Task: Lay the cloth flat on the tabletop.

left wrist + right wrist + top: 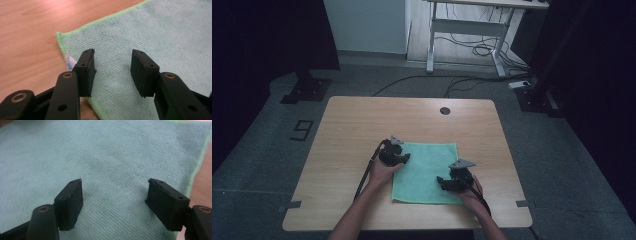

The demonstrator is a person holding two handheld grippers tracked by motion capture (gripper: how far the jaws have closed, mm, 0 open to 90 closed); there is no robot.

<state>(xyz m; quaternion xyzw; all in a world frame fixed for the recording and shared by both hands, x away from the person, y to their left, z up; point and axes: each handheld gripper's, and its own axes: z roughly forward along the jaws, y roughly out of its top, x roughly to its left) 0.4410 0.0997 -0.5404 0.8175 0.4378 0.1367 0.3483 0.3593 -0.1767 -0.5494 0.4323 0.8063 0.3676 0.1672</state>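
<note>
— Where does the cloth (426, 172) lie?

— Flat on the tabletop (362, 125), spread between both hands, its longer sides running away from the person.

— And the jaws?

— The left gripper (113, 71), half open and empty, hovers over the cloth's far left corner, the nearer hand to it. The right gripper (113, 203), wide open and empty, hangs above the near right part.

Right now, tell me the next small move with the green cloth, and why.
Probably lower the left hand-held gripper onto the green cloth's near corner and pinch it: both sets of jaws stand open with nothing between them, and the cloth lies flat on the table.
</note>
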